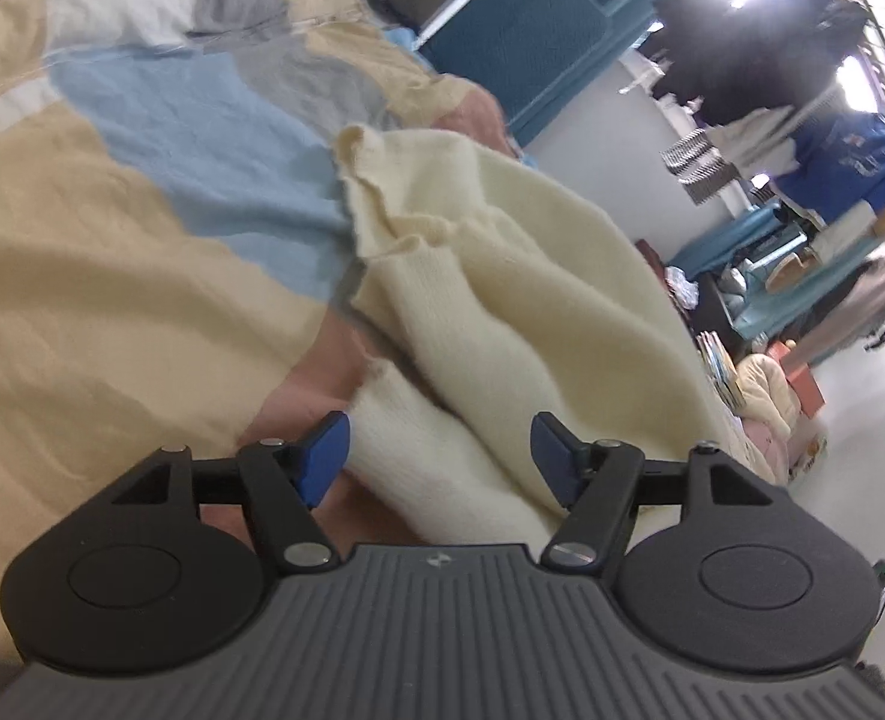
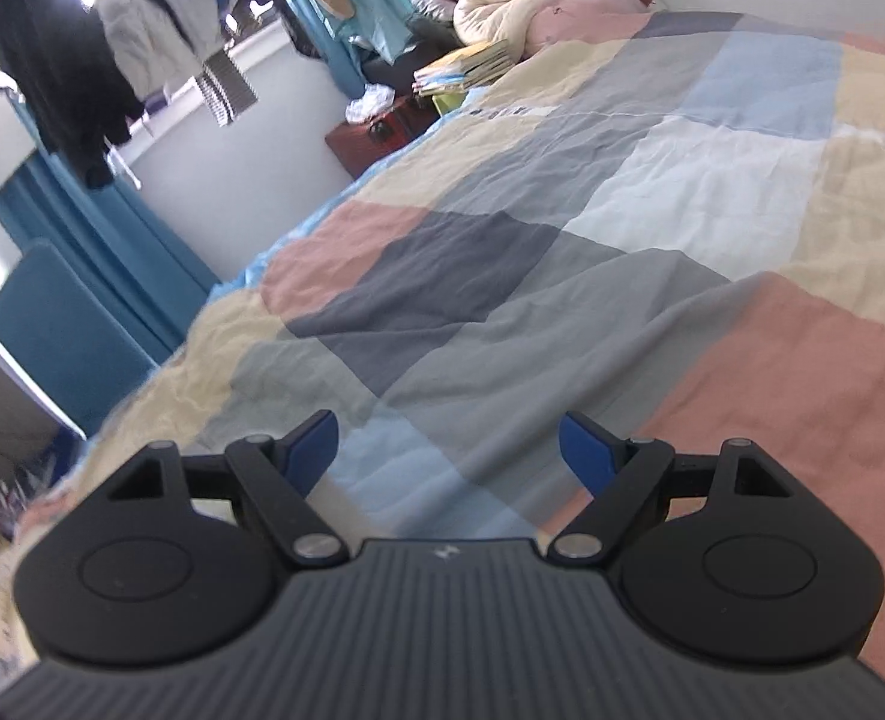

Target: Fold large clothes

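A: Left wrist view has the left tool (image 1: 439,456) with its 2 blue pads apart, pressing on nothing. The cream knit garment (image 1: 502,276) lies on the patchwork bed cover (image 1: 112,276), with a thick roll of it running in between the pads and the rest bunched just ahead and to the right.

B: What could go wrong?

A: My guess: closing now would catch only that roll, so a lift would drag the pile into a twist instead of a flat fold. Its far edge hangs near the bed's side and could slide off.

B: And the right tool (image 2: 448,456)?

A: Right wrist view: pads apart, empty, tilted down over bare cover, no garment ahead of it.
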`<action>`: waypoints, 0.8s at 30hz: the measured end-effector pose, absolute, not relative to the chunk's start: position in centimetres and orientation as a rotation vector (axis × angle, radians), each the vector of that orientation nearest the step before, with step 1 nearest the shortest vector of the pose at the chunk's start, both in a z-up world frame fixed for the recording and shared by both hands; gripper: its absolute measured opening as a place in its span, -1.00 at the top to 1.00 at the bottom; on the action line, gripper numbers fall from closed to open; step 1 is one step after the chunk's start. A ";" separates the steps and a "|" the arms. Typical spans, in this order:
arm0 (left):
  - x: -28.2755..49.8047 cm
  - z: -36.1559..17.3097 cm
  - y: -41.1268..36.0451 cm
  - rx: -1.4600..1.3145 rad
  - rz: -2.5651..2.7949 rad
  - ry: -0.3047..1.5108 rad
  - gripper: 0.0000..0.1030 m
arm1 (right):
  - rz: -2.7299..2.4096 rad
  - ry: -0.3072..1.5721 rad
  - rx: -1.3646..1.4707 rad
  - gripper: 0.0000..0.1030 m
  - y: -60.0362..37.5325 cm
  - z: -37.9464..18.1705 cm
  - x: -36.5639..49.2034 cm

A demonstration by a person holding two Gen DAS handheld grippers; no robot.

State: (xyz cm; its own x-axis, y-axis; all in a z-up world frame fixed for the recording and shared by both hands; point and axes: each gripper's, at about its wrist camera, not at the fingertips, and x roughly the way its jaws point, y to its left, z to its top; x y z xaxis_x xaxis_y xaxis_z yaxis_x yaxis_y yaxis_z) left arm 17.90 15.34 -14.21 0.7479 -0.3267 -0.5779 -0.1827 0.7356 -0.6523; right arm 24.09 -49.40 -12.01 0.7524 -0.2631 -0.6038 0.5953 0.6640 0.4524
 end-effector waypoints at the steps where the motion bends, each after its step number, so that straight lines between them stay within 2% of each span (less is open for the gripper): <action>1: 18.0 -14.5 15.6 -0.786 -0.085 0.749 -0.46 | -0.506 0.537 0.676 -0.60 -49.4 -12.2 24.3; 8: 18.7 -17.5 16.1 -0.971 -0.112 0.857 -0.46 | -0.385 0.605 0.757 -0.59 -49.6 -14.1 25.6; 10: 19.0 -18.0 16.0 -0.988 -0.129 0.871 -0.46 | -0.309 0.624 0.818 -0.50 -49.7 -14.5 25.6; 11: 19.0 -18.1 15.9 -0.995 -0.131 0.872 -0.46 | -0.284 0.617 0.830 -0.33 -49.6 -14.3 25.6; 12: 19.0 -18.2 15.9 -1.002 -0.130 0.873 -0.46 | -0.258 0.607 0.822 -0.04 -49.4 -13.9 25.5; 13: 19.1 -18.2 15.9 -1.007 -0.130 0.872 -0.46 | -0.227 0.597 0.801 0.17 -49.2 -13.5 25.4; 14: 19.1 -18.2 15.8 -1.008 -0.135 0.870 -0.46 | -0.192 0.587 0.772 0.59 -48.7 -12.9 25.4; 15: 19.2 -18.2 15.7 -1.002 -0.141 0.869 -0.46 | -0.171 0.582 0.738 0.72 -48.0 -12.2 25.3; 19: 19.4 -18.3 15.4 -0.969 -0.145 0.868 -0.46 | -0.083 0.551 0.701 0.94 -46.1 -10.0 24.3; 24: 18.8 -17.9 14.9 -0.940 -0.141 0.856 -0.46 | 0.020 0.520 0.624 0.94 -44.1 -7.2 22.5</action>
State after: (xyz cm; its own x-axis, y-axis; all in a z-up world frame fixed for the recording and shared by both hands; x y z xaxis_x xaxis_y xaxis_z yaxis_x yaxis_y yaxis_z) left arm 18.80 14.86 -17.89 0.6720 -0.4562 -0.5834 -0.2450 0.6064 -0.7564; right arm 22.48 -44.11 -7.21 0.8721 0.1709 -0.4585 0.1360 0.8155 0.5625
